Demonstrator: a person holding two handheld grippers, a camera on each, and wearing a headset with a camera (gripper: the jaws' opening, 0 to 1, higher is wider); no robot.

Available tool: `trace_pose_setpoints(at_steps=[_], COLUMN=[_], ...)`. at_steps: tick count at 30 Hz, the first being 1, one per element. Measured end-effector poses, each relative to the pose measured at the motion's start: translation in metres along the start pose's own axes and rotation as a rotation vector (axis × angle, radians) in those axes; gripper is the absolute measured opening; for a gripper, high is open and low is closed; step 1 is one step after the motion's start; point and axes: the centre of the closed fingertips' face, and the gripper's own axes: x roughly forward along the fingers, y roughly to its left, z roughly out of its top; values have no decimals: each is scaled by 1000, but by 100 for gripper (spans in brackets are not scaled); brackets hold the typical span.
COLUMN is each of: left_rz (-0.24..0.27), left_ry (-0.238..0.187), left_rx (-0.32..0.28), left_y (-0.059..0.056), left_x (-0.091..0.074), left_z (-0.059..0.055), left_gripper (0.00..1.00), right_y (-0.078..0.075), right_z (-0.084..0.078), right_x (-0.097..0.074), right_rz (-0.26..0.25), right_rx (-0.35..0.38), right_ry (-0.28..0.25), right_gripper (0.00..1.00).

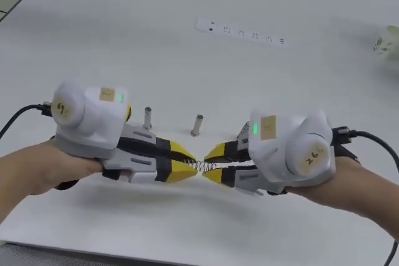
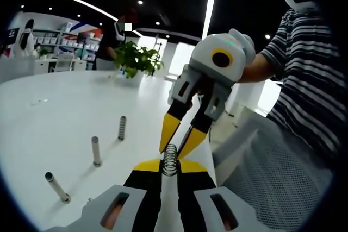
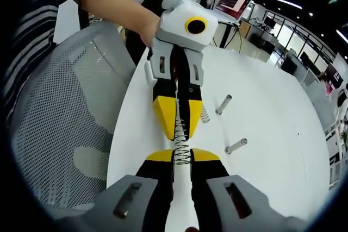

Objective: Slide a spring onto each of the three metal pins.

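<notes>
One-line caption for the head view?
Left gripper and right gripper hold one spring between them above the table; two bare pins behind.

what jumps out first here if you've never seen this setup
The left gripper and right gripper meet tip to tip low over the white table, both holding one spring between them. Just behind them a left pin and a middle pin are bare, while a third pin already wears a coil.
</notes>
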Motion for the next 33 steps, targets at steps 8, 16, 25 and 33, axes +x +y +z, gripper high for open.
trace_pose_setpoints(at_steps=[8,16,25,33], left_rz=[-3,-4,0,8], left_ry=[3,4,6,21], left_rx=[-12,-8,0,16], left_y=[-1,-2,-2,-1], left_x=[1,0,-1,-2], left_z=[0,1,0,-3], left_gripper=[2,2,2,2], right_y=[0,1,-2,-5], right_z=[-4,-11,-3,10], right_x=[-1,-2,-8,-15], right_rz=[9,1,-16,-15], right_rx=[17,30,-55,-123], right_ry=[6,17,11,7], right_gripper=[9,8,7,7])
